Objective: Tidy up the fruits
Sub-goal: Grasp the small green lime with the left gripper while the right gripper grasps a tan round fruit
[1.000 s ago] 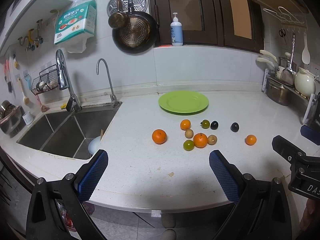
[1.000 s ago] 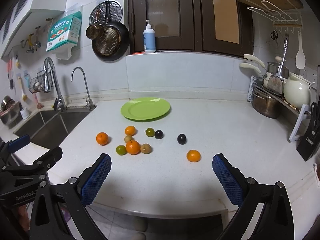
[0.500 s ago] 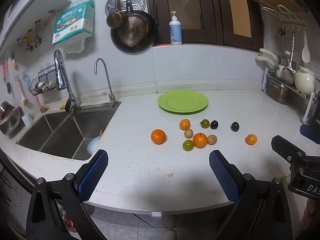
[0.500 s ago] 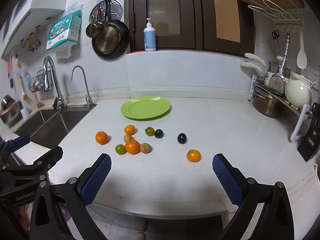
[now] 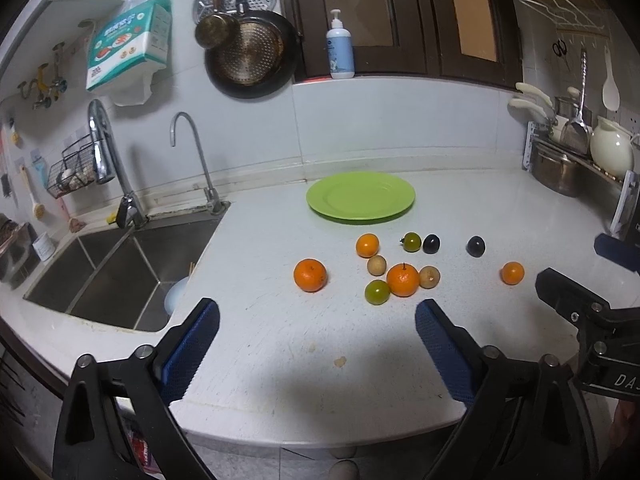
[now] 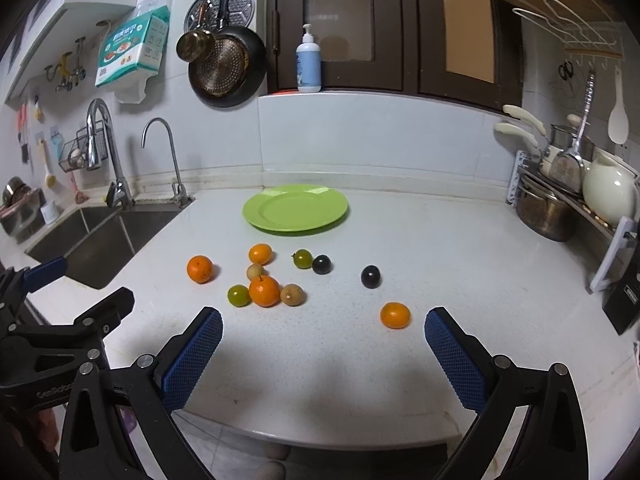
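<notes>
Nothing gripped yet: both grippers hang over the white speckled counter's (image 5: 280, 340) near edge.

Left gripper (image 5: 316, 344), its jaws having just narrowed slightly, and right gripper (image 6: 324, 344) both gape empty. Small round orange, green, brown and dark fruits (image 6: 264, 290) lie scattered before the bare round green plate (image 6: 296, 208); best take an outlying one first, closing gently to avoid rolling.

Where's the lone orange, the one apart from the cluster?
In both views the lone orange lies on the counter right of the cluster, nearest the right-hand dark fruit, just ahead of the right gripper's right finger.
</notes>
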`<move>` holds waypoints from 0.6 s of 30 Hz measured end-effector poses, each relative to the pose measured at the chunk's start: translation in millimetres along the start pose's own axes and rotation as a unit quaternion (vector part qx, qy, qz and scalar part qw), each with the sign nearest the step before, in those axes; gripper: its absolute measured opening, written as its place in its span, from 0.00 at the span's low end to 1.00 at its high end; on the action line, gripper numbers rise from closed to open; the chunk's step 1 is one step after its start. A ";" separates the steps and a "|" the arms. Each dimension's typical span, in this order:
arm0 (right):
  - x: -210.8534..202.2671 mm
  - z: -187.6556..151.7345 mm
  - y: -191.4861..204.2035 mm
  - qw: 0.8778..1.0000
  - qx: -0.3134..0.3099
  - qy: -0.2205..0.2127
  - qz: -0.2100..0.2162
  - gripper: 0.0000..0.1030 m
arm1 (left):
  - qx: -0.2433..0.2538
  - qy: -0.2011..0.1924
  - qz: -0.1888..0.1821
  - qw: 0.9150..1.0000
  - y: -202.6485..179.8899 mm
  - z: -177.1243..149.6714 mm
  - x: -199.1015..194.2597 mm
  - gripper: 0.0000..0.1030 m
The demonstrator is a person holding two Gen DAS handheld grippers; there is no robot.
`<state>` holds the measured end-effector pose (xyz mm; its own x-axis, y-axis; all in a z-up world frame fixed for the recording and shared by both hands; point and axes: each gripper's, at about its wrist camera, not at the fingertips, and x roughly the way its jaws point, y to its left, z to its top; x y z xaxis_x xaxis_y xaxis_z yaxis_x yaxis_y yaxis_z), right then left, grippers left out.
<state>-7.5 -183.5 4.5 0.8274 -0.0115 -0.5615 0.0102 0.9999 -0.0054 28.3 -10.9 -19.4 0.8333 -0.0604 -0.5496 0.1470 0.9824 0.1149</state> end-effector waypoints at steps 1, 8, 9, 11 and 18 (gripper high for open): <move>4.1 0.8 1.0 1.000 -0.005 0.001 0.001 0.99 | 0.003 0.001 -0.002 1.000 -0.2 -0.3 2.8 0.92; 42.0 7.3 2.9 0.999 -0.029 0.024 0.023 0.90 | 0.035 0.011 -0.035 0.999 -7.3 2.7 38.9 0.78; 49.3 8.9 2.6 0.999 -0.029 0.030 0.032 0.87 | 0.044 0.013 -0.043 0.998 -9.5 3.0 46.2 0.77; 62.6 11.4 3.6 0.998 -0.034 0.040 0.043 0.83 | 0.056 0.016 -0.052 0.997 -12.5 2.9 55.7 0.72; 113.3 12.2 10.2 0.991 -0.065 0.088 0.080 0.66 | 0.091 0.049 -0.099 0.990 -20.6 4.9 99.0 0.58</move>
<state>93.2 -174.6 -49.1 0.7010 0.1366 -0.7000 -0.1951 0.9808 -0.0040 110.4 -37.9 -72.1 0.7238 -0.2216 -0.6535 0.4034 0.9042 0.1401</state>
